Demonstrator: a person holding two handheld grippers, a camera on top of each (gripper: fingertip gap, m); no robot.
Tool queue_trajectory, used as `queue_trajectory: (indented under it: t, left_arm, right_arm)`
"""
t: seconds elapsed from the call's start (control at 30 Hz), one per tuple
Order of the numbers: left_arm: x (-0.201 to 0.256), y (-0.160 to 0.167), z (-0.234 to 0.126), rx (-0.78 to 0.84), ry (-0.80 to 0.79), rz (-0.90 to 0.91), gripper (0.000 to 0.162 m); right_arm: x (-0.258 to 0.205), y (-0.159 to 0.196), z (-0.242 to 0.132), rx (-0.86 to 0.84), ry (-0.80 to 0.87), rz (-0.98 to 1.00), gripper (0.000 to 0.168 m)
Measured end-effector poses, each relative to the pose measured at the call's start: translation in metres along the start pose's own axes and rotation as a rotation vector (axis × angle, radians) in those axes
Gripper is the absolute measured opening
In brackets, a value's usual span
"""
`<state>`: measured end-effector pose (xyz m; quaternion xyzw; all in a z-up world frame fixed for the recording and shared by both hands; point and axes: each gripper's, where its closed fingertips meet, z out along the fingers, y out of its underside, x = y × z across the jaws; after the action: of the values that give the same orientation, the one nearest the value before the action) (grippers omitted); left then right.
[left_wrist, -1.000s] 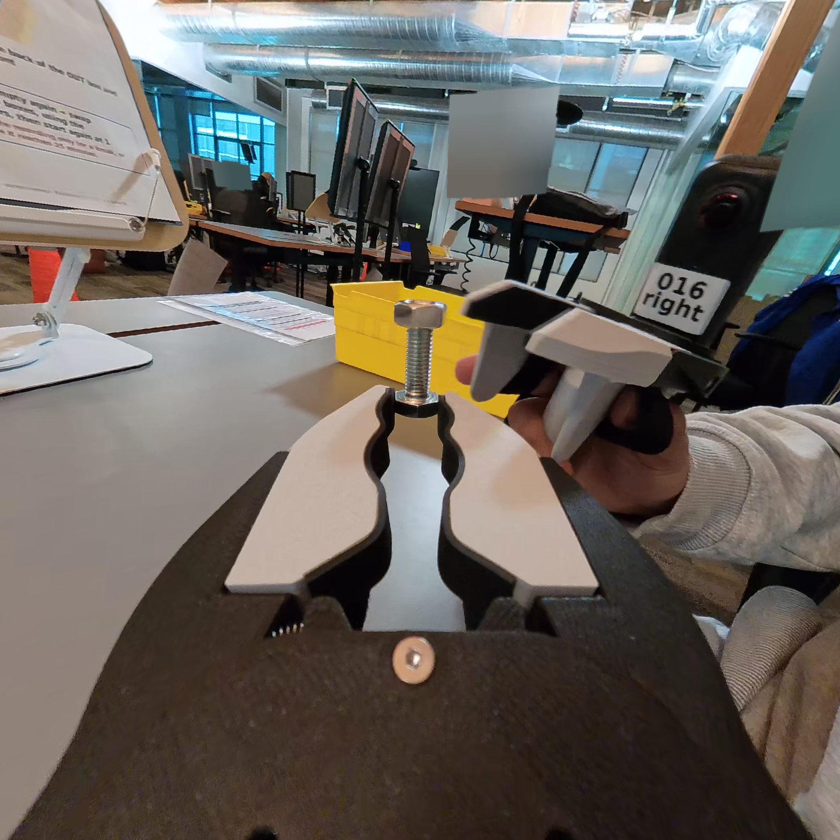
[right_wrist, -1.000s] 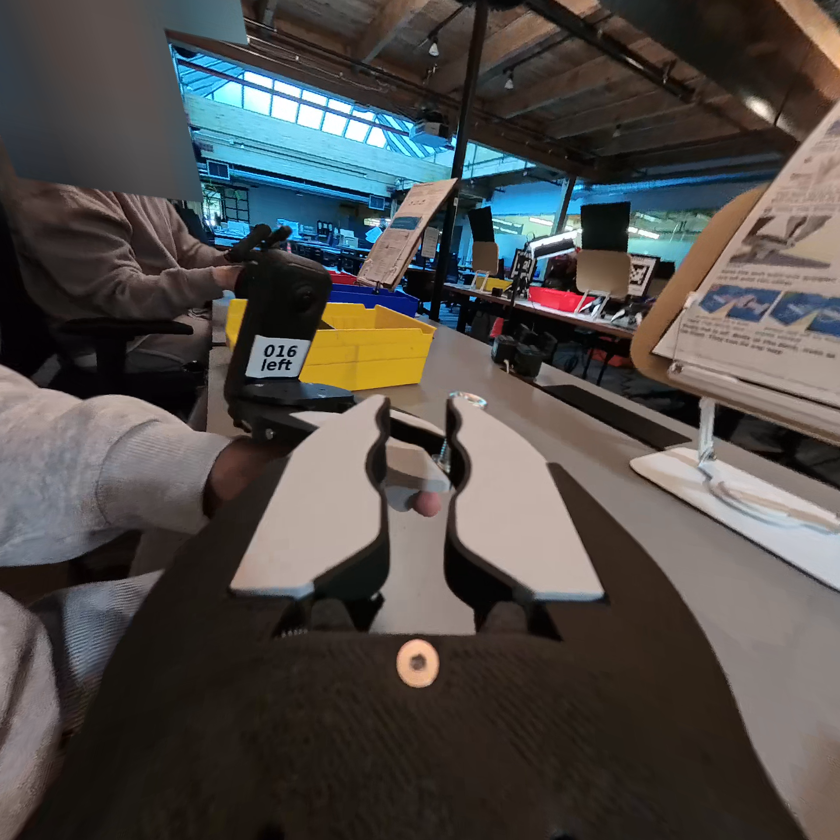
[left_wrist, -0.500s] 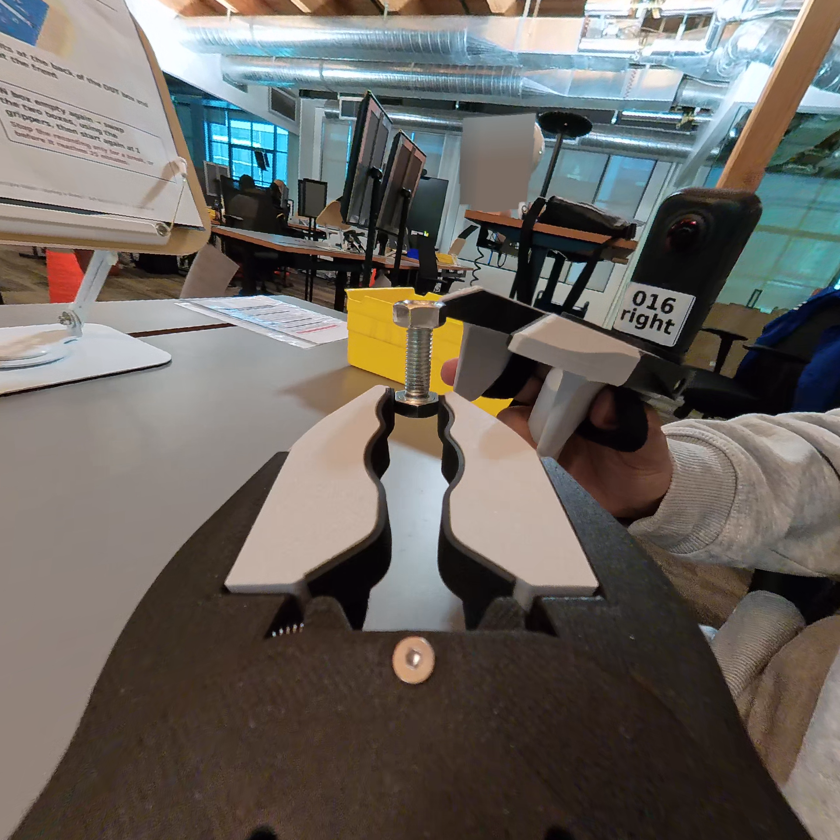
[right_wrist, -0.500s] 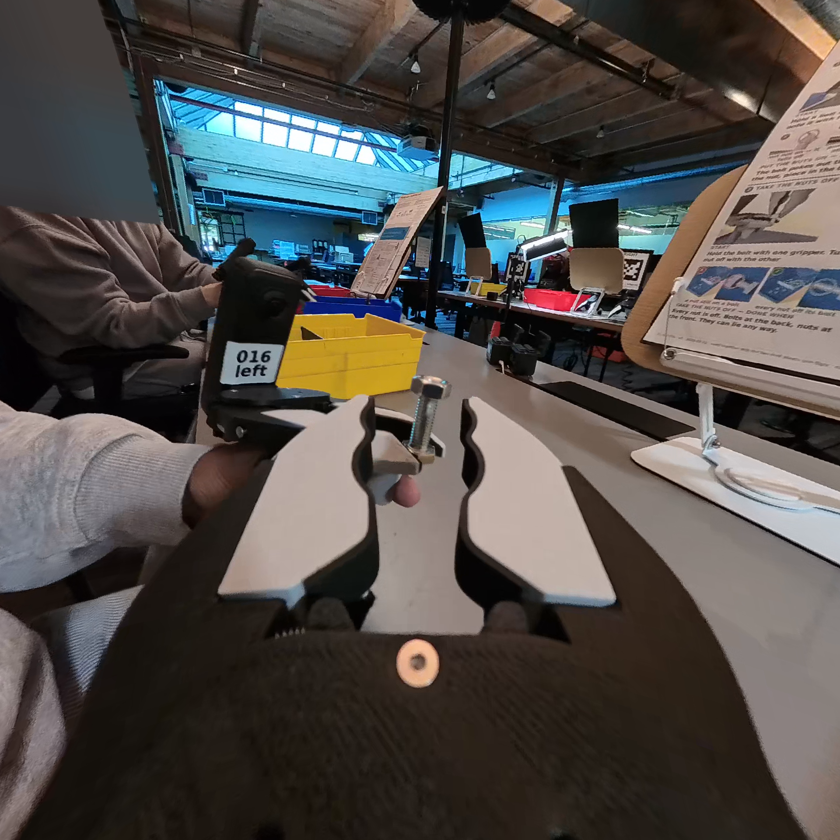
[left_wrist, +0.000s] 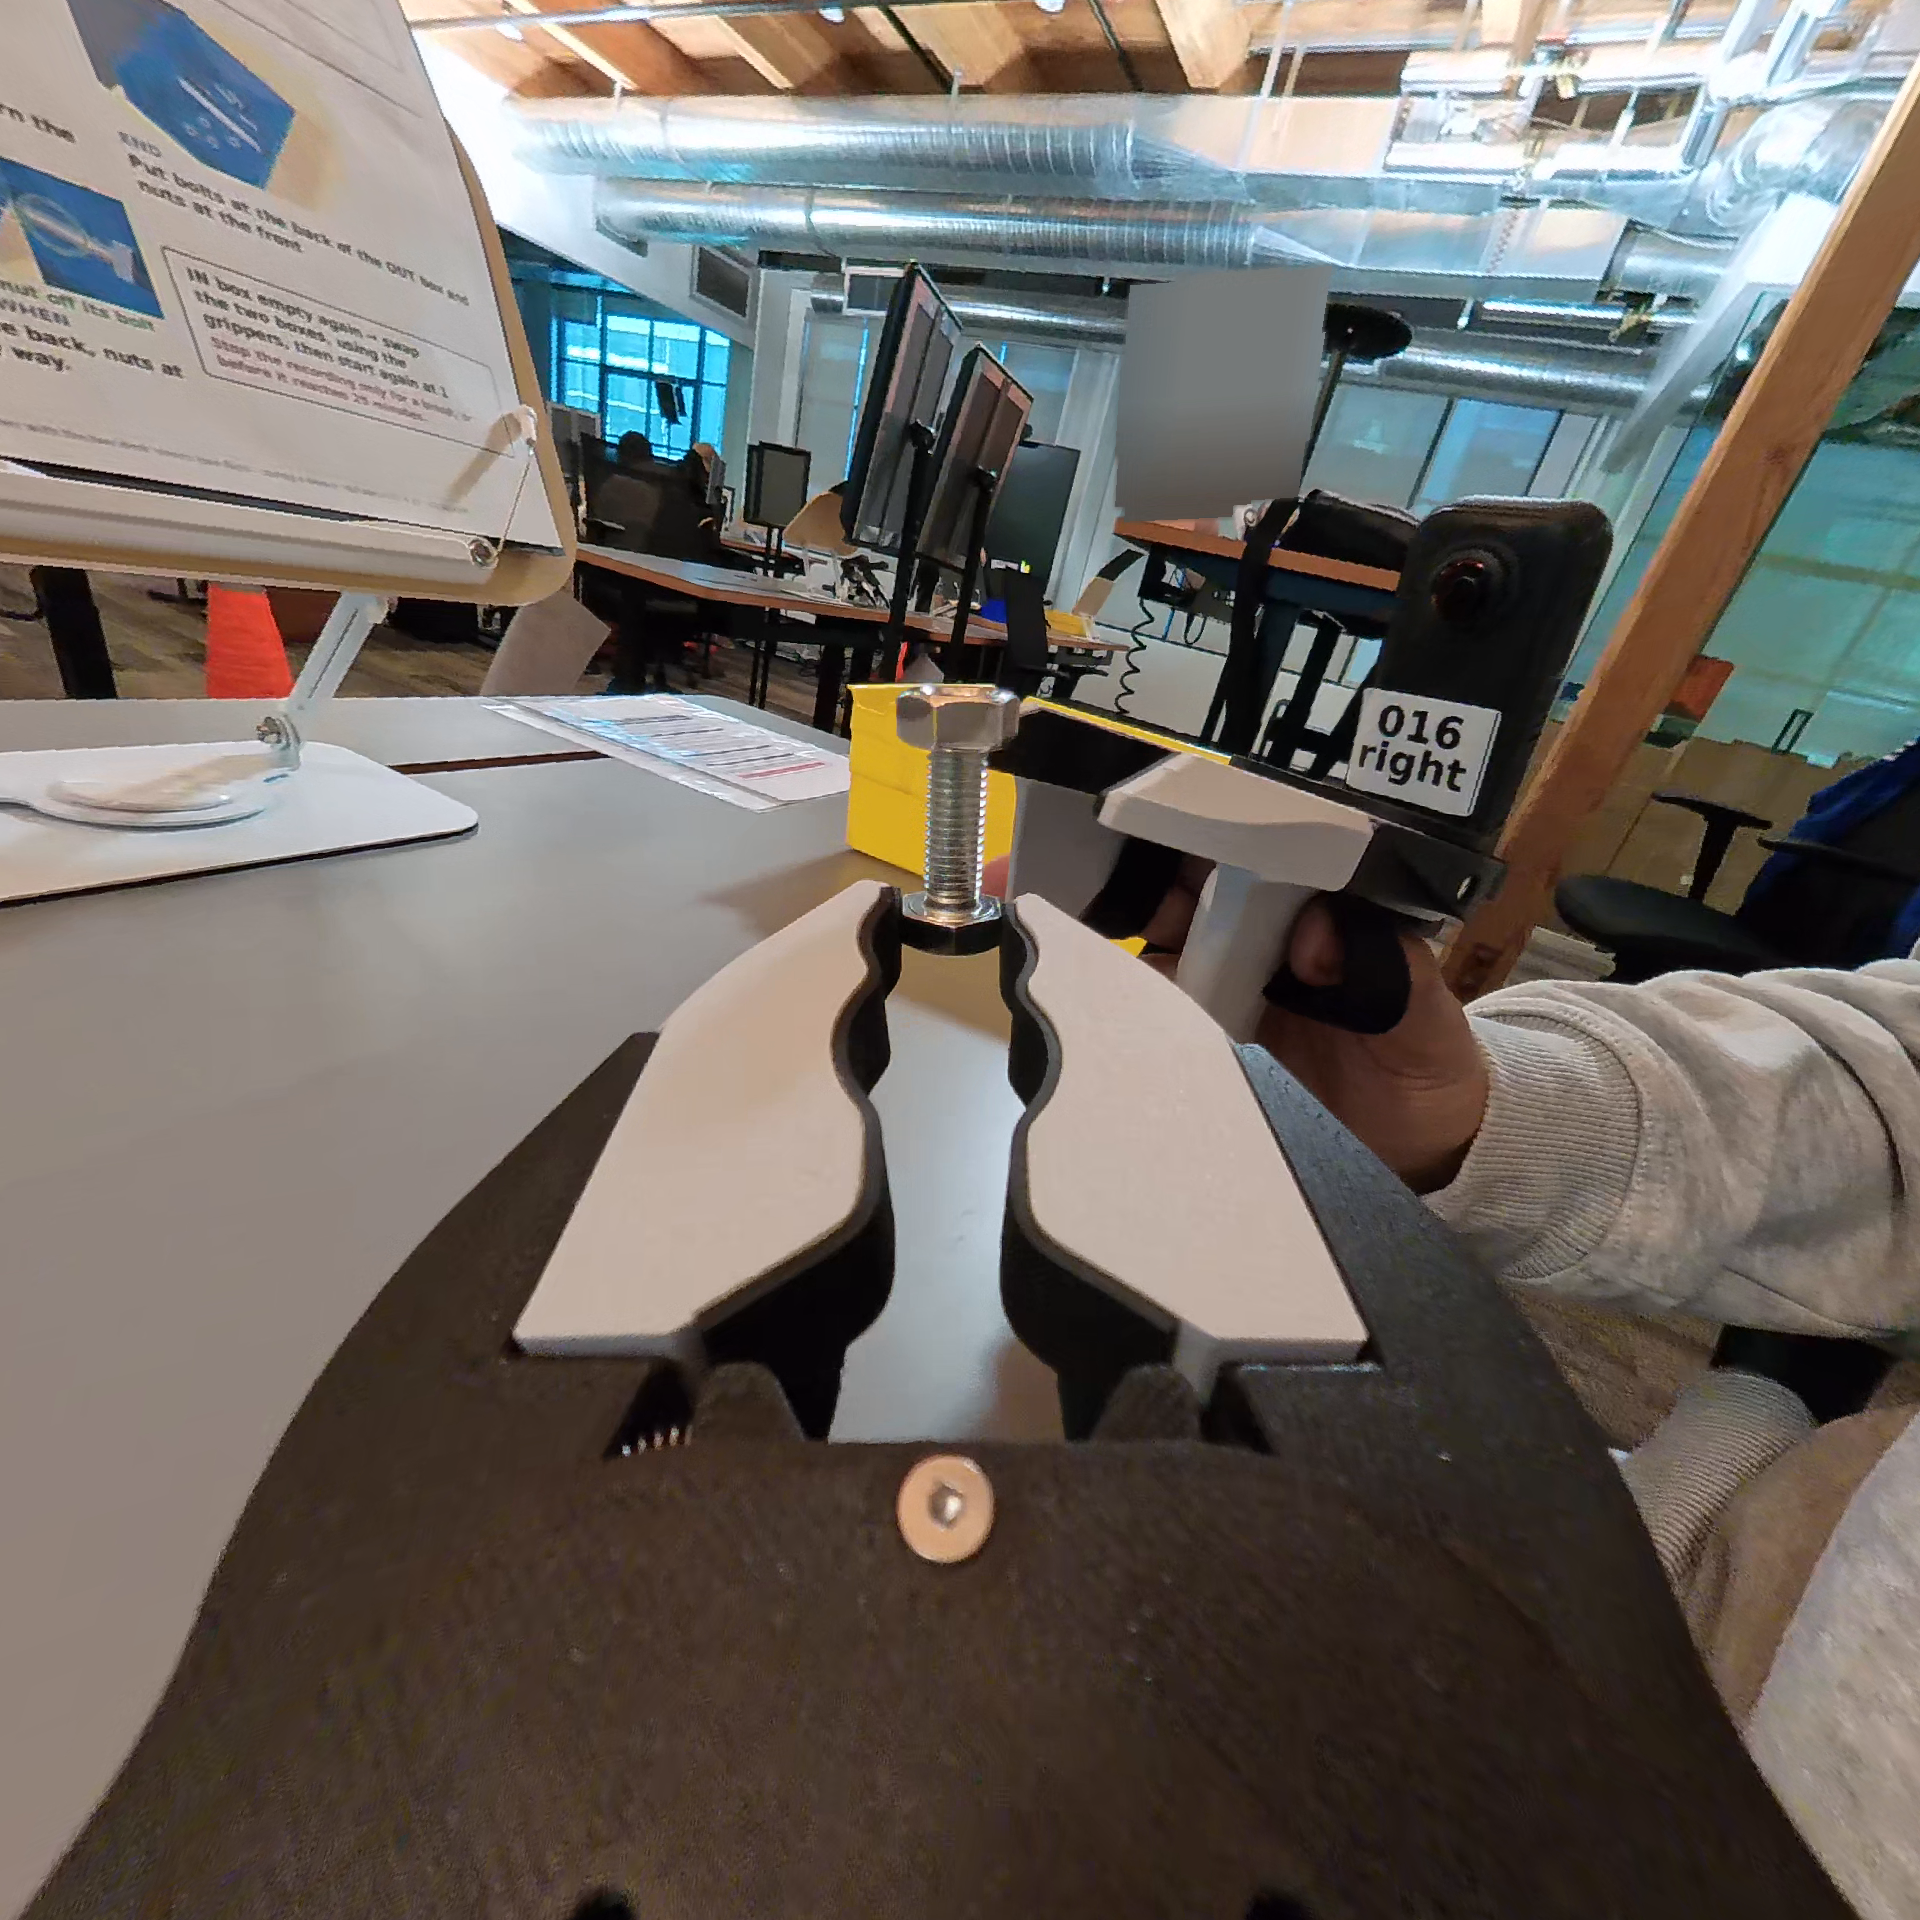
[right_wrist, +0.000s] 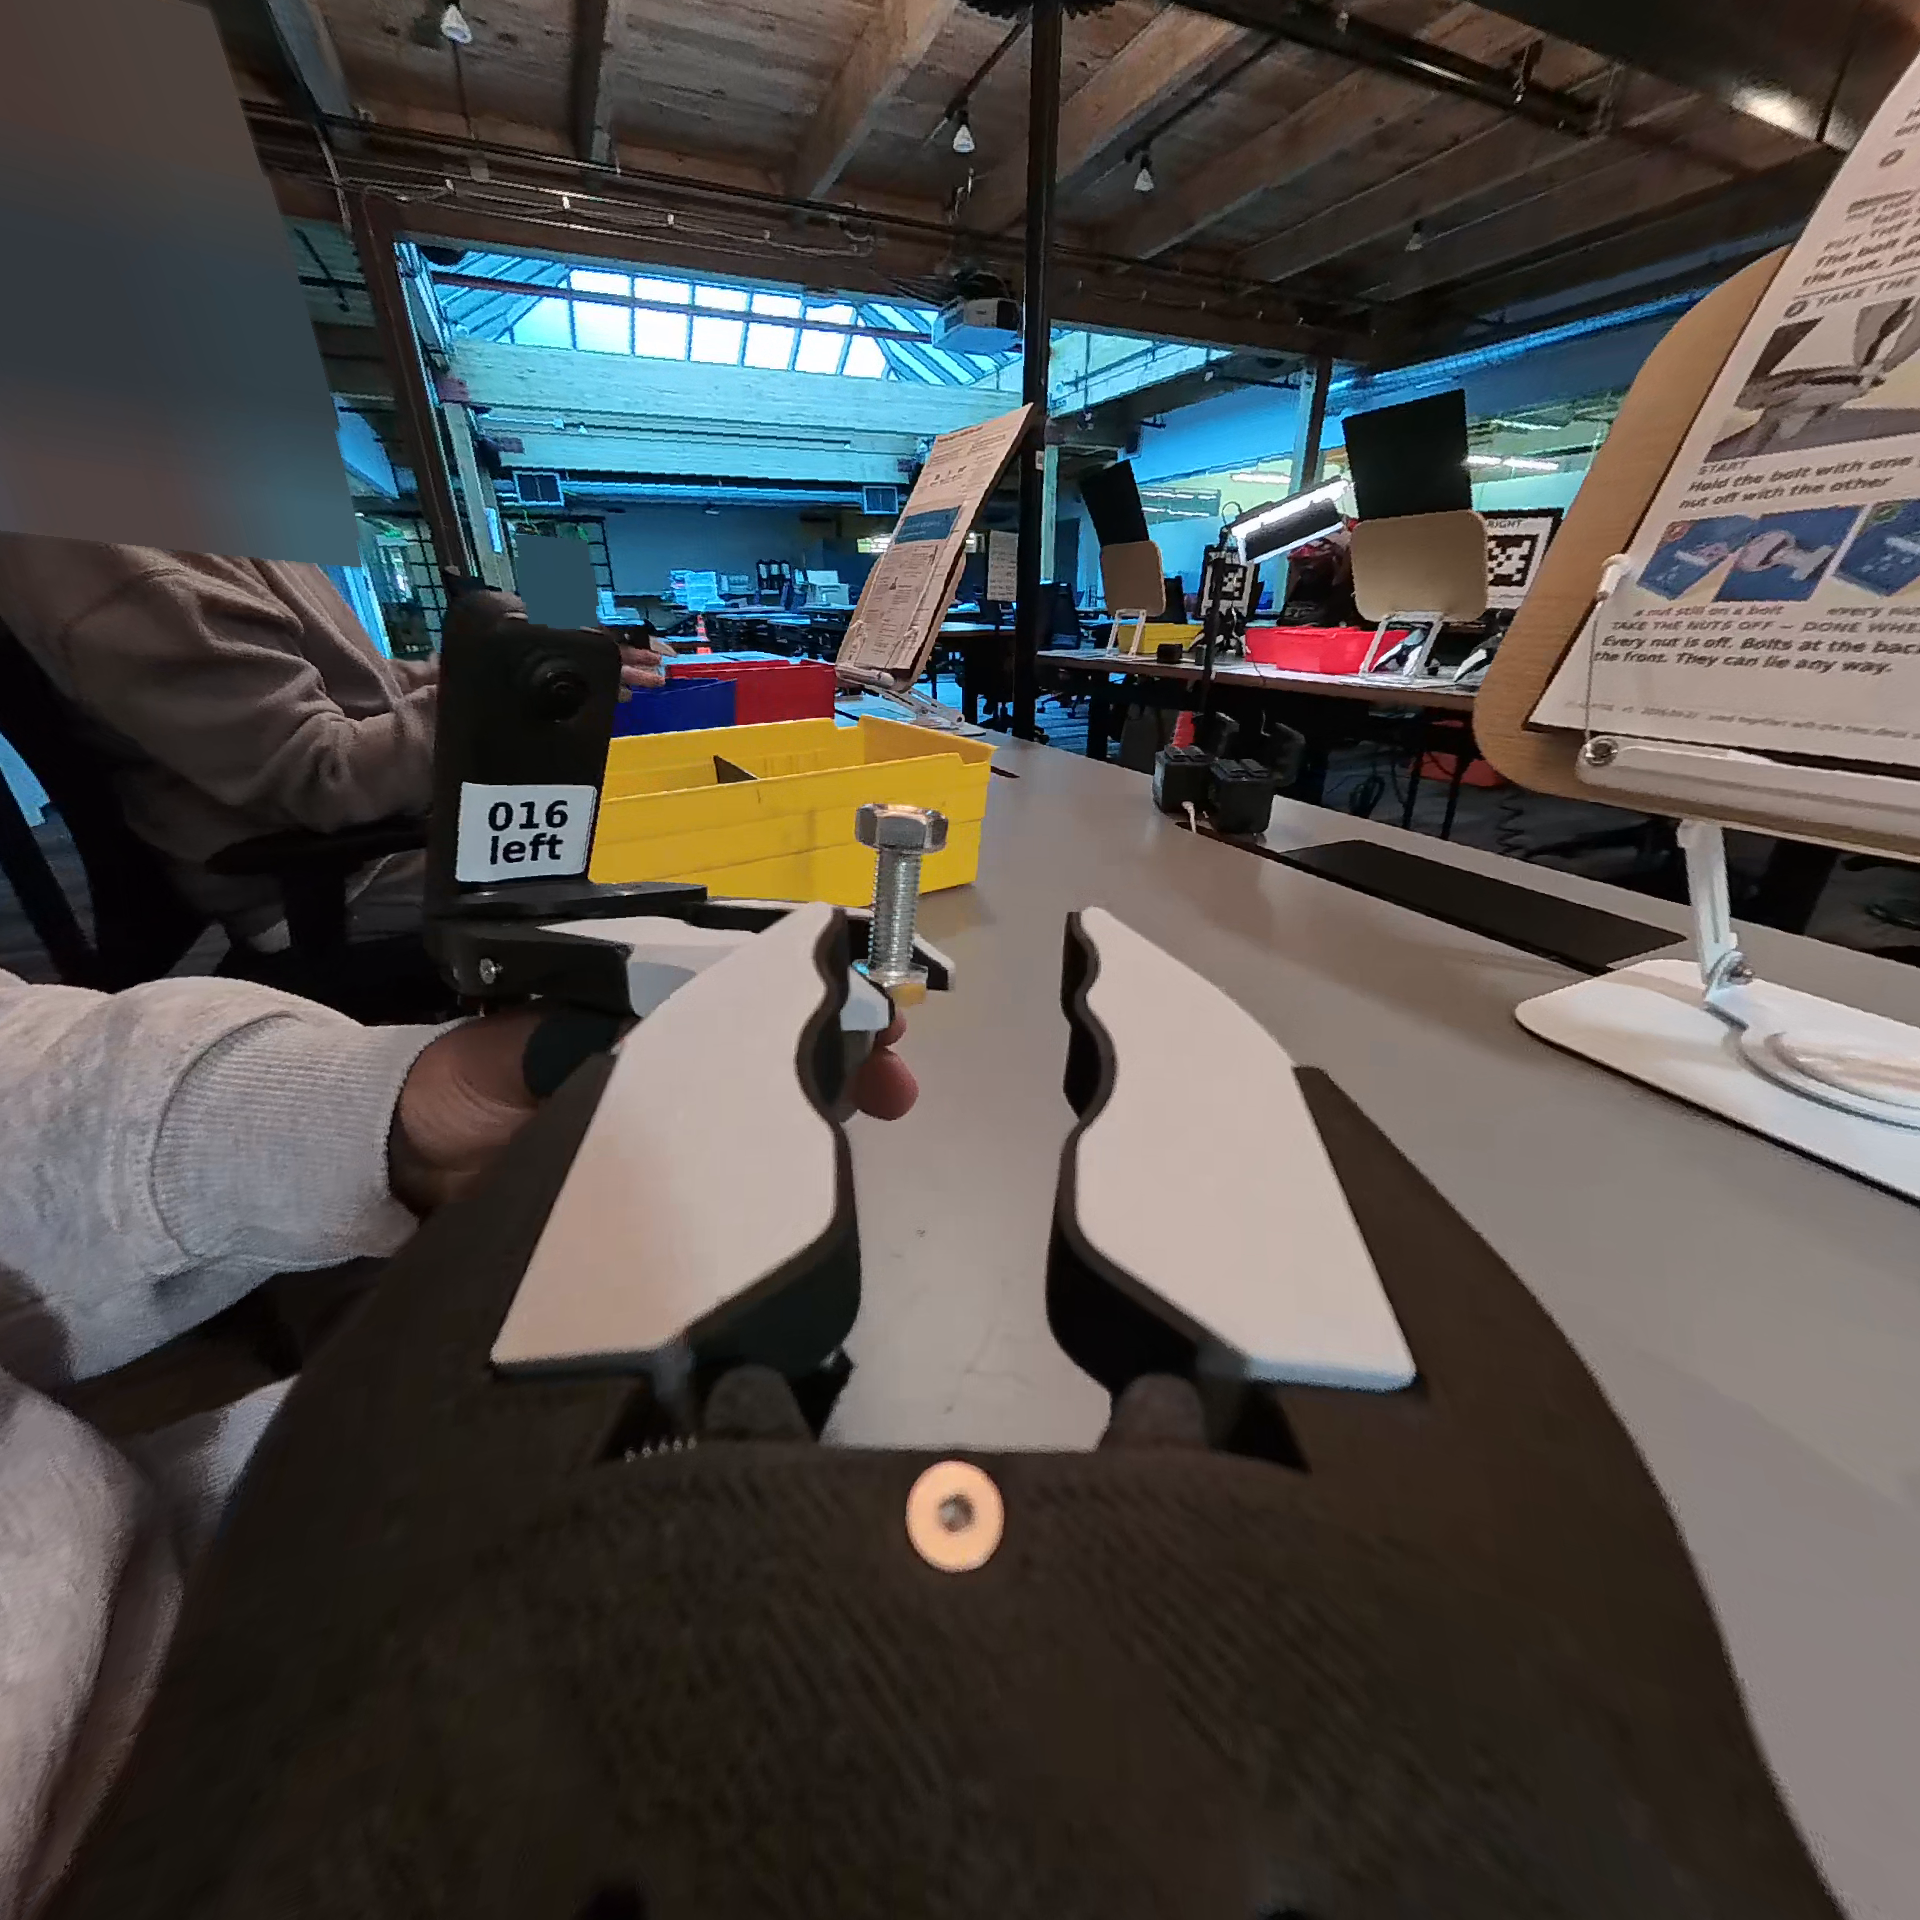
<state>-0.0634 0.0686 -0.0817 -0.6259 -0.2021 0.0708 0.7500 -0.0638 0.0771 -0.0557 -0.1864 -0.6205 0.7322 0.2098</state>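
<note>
left wrist view: left gripper (left_wrist: 948, 914) clamped on the nut (left_wrist: 949, 912) of an upright bolt (left_wrist: 954, 798) above a grey table (left_wrist: 260, 1039). right gripper (left_wrist: 1049, 769) (white printed label) just beside the bolt head; yellow bin (left_wrist: 883, 810) behind.

right wrist view: right gripper (right_wrist: 951, 935) fingers apart, empty; bolt (right_wrist: 900, 896) ahead-left; instruction sheet stand (right_wrist: 1704, 665) right.

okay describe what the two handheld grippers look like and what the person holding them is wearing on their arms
Both the left gripper and the right gripper have a textured black body, a round silver screw at its centre and two flat pale grey fingers with wavy black inner edges. Each carries an upright black camera bearing a white sticker with black writing. A black strap crosses the hand. The sleeves are light grey ribbed knit.
</note>
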Motion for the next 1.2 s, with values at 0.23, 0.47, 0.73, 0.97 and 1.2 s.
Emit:
queue_trajectory:
  t: [0.23,0.47,0.73,0.97,1.2]
  left_arm:
    - [0.009,0.000,0.002,-0.001,0.005,0.002,0.019]
    - [0.019,0.009,0.010,-0.038,0.028,0.042,0.019]
    - [0.016,0.008,0.002,-0.030,0.007,0.051,0.019]
    - [0.007,0.008,0.003,-0.023,-0.006,0.036,0.019]
    - [0.008,0.007,0.012,-0.017,0.015,0.025,0.019]
  right_arm:
    - [-0.007,-0.009,-0.008,0.025,-0.006,-0.006,0.041]
    - [-0.012,-0.010,-0.010,0.025,-0.015,-0.046,0.040]
    - [-0.006,-0.015,-0.007,0.057,-0.006,-0.016,0.042]
    - [-0.008,-0.007,-0.004,0.032,-0.014,0.002,0.047]
    - [-0.002,-0.012,-0.017,0.045,0.026,0.007,0.047]
